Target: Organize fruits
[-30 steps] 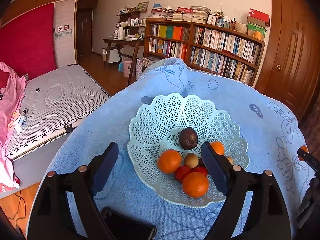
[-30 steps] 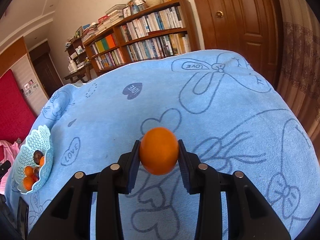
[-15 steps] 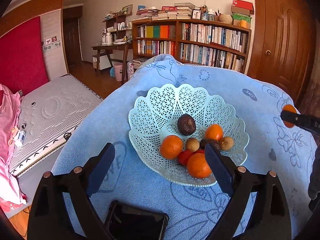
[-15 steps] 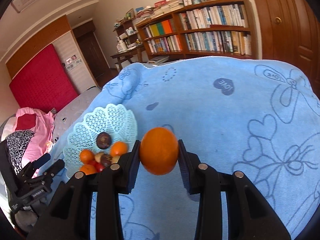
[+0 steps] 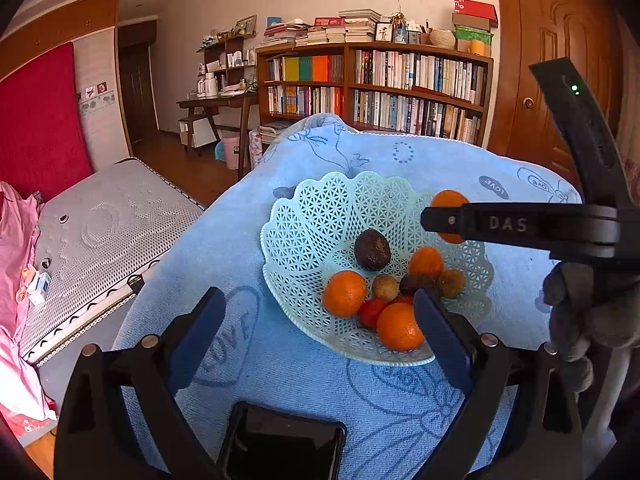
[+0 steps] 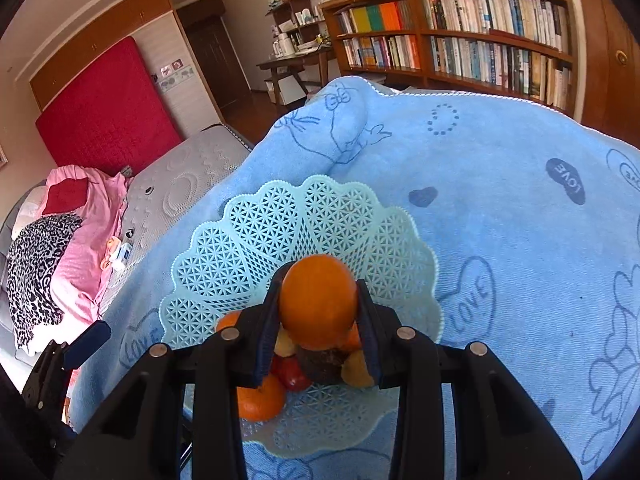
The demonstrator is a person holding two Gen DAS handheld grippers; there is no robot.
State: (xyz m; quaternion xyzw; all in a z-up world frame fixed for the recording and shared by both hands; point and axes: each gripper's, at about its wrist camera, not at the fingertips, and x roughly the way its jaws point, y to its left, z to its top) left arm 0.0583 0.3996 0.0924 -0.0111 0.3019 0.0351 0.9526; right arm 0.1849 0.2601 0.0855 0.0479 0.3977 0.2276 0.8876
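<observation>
Blue towel [image 6: 520, 240] covers tabletop, cushions fruit, stops rolling. Lattice basket [image 5: 320, 216] sits mid-towel as collection point; several oranges, dark and brown fruits, red one piled on near side, far side bare. Right claw [image 6: 318, 304] pinching orange [image 6: 318, 300], held above basket, over pile; likely about to drop it in. Left claw [image 5: 320, 332] spread, empty, hovering at basket's near edge, out of the way. Phone [image 5: 280, 444] lies below it.
</observation>
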